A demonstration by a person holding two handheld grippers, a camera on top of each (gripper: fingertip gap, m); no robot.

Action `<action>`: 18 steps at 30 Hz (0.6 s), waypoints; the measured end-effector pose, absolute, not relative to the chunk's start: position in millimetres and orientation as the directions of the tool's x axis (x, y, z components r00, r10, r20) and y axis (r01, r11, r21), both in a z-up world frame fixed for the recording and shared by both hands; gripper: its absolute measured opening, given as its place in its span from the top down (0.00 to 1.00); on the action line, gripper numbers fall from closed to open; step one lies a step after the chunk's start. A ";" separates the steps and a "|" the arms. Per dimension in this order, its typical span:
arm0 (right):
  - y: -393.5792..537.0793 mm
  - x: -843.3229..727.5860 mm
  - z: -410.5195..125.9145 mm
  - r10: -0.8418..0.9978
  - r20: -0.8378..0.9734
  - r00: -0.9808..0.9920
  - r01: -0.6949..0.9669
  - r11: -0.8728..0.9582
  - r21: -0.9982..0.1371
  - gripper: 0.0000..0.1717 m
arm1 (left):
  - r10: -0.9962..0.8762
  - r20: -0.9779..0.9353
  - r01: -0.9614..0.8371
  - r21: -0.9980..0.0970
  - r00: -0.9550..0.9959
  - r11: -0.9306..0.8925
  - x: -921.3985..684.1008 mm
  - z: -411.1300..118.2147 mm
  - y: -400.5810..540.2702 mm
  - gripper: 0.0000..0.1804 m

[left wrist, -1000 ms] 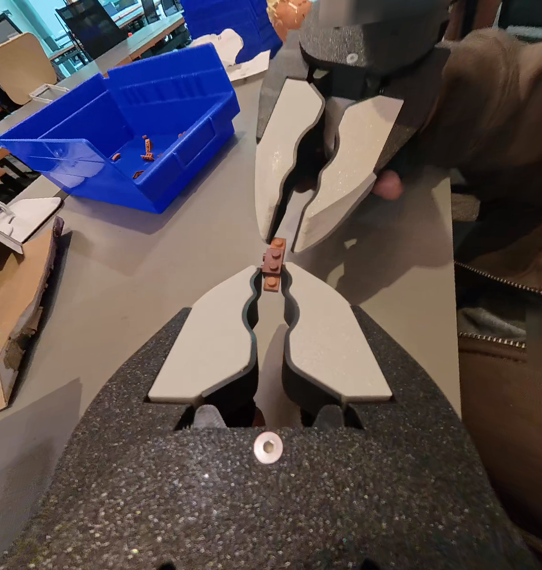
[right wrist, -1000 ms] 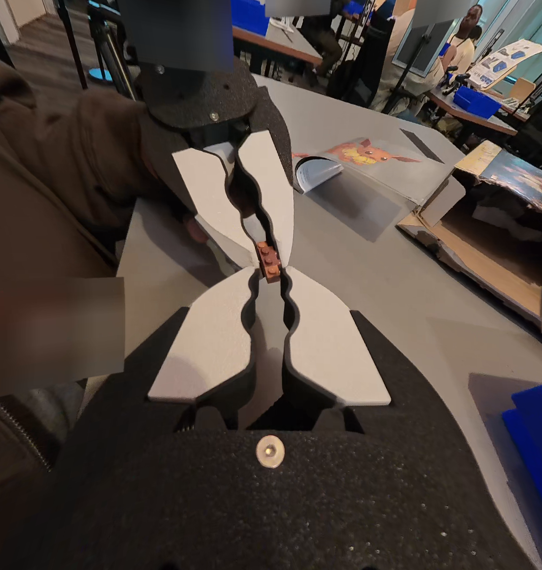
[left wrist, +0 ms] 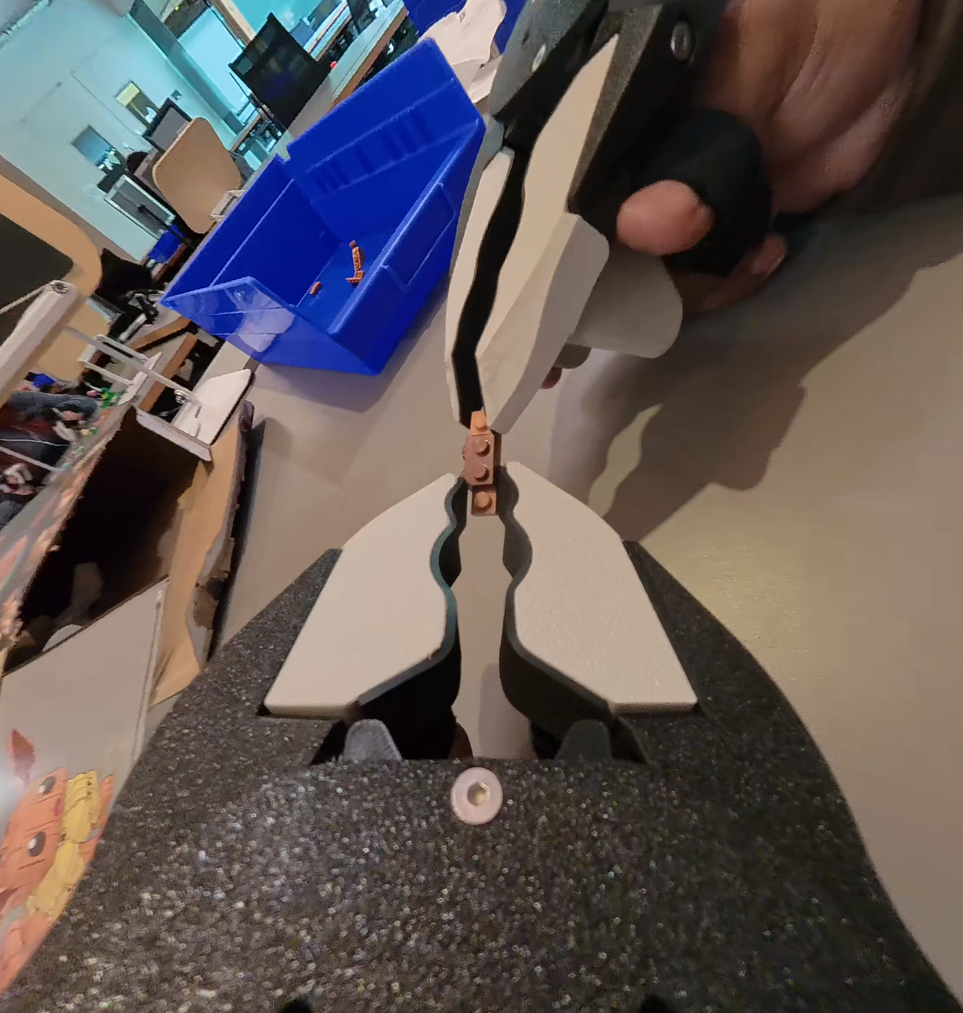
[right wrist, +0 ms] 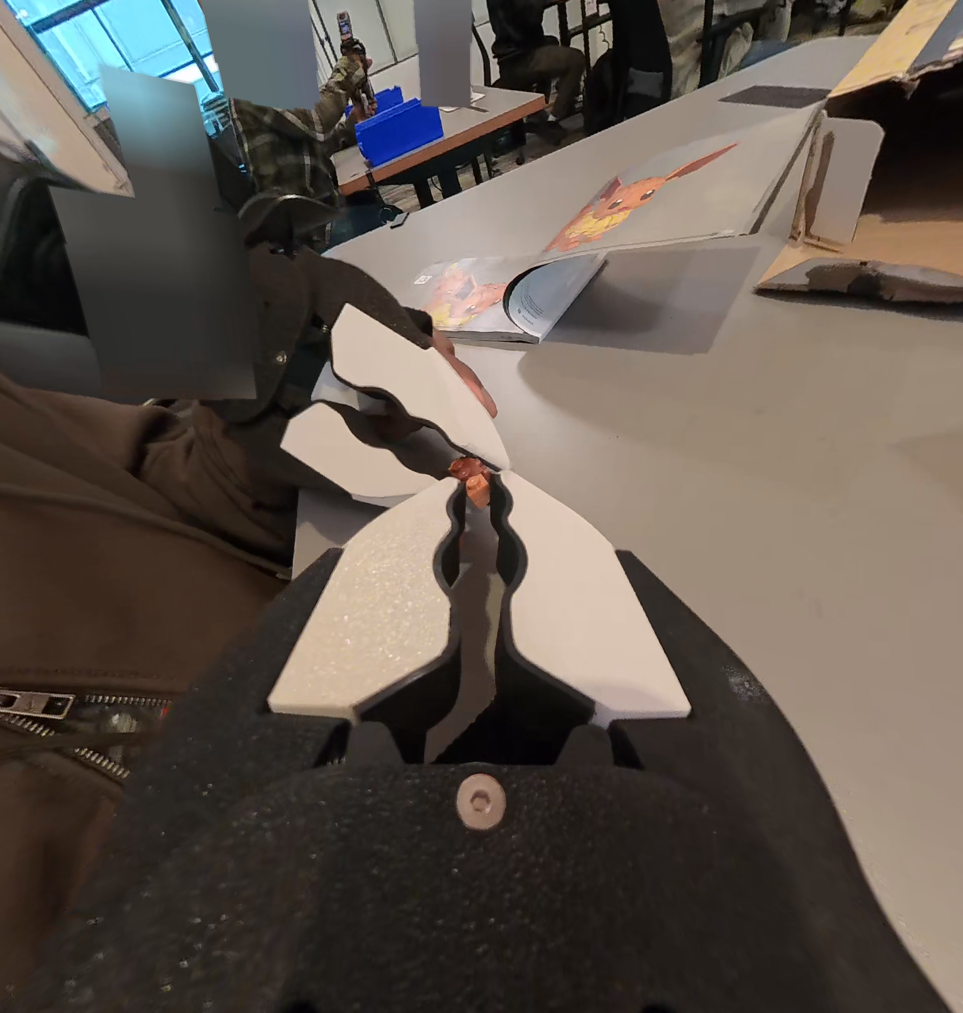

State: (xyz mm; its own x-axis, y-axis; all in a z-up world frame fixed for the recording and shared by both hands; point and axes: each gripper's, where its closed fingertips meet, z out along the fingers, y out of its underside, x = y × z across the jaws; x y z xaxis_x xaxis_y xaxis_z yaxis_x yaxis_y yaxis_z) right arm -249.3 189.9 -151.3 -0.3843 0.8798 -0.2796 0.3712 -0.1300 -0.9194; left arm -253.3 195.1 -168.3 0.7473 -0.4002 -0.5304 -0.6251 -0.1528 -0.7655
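Note:
In the left wrist view my left gripper (left wrist: 482,485) is shut on the near end of a small brown stud brick assembly (left wrist: 482,466), held above the grey table (left wrist: 797,493). My right gripper (left wrist: 476,422) comes in from above and is shut on the far end of the same assembly. In the right wrist view my right gripper (right wrist: 476,485) pinches an orange-brown brick (right wrist: 476,493). The left gripper (right wrist: 471,471) meets it tip to tip from the upper left, with a darker brown piece (right wrist: 462,467) between its fingers. The two grippers' tips almost touch.
A blue bin (left wrist: 282,307) with a few small brown pieces stands at the back left. A torn cardboard box (left wrist: 205,493) lies at the left, also seen at the right wrist view's upper right (right wrist: 879,230). An open booklet (right wrist: 550,296) lies on the table. A person's brown jacket (right wrist: 112,548) is close by. Only a small space, under 4 cm, lies between the two pairs of fingers.
The right gripper's fingers have closed in on the far end of the brick assembly. Both grippers have tilted and lifted, still tip to tip; the left grasp is unchanged.

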 end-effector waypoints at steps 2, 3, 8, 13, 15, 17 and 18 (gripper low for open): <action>191.3 -250.5 -151.7 0.878 -0.302 -0.371 0.378 -0.154 -0.913 0.96 | -0.378 -0.572 -0.658 -0.737 0.728 -0.153 -255.6 -168.8 196.6 0.94; 191.9 -250.9 -152.0 0.878 -0.309 -0.365 0.381 -0.162 -0.910 0.96 | -0.368 -0.592 -0.675 -0.722 0.717 -0.153 -256.7 -169.0 197.2 0.94; 226.2 -244.6 -123.6 0.874 -0.382 -0.299 0.193 -0.337 -0.922 1.00 | -0.410 -0.645 -0.752 -0.631 0.645 -0.191 -254.2 -188.2 197.3 0.94; 216.3 -235.6 -137.3 0.926 -0.183 -0.330 0.242 -0.104 -0.965 0.99 | -0.407 -0.539 -0.643 -0.744 0.738 -0.181 -255.4 -176.8 196.0 0.94; 203.9 -236.6 -141.7 0.926 -0.081 -0.368 0.245 0.013 -0.969 0.95 | -0.416 -0.517 -0.621 -0.766 0.748 -0.163 -252.4 -173.4 195.1 0.94; 193.2 -238.1 -148.6 0.919 0.033 -0.394 0.249 0.142 -0.958 0.93 | -0.414 -0.526 -0.631 -0.756 0.743 -0.174 -254.0 -175.4 195.7 0.94; 190.0 -238.9 -151.9 0.912 0.094 -0.399 0.246 0.205 -0.947 0.93 | -0.415 -0.533 -0.640 -0.748 0.738 -0.177 -254.1 -176.7 196.0 0.94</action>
State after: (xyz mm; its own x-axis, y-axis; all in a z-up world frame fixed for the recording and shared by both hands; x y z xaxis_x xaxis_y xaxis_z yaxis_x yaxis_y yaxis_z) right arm -238.9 190.0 -151.9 -0.3986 0.9123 0.0938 0.2461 0.2049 -0.9474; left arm -254.1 196.0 -176.7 0.7377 -0.4146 -0.5328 -0.6396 -0.1768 -0.7481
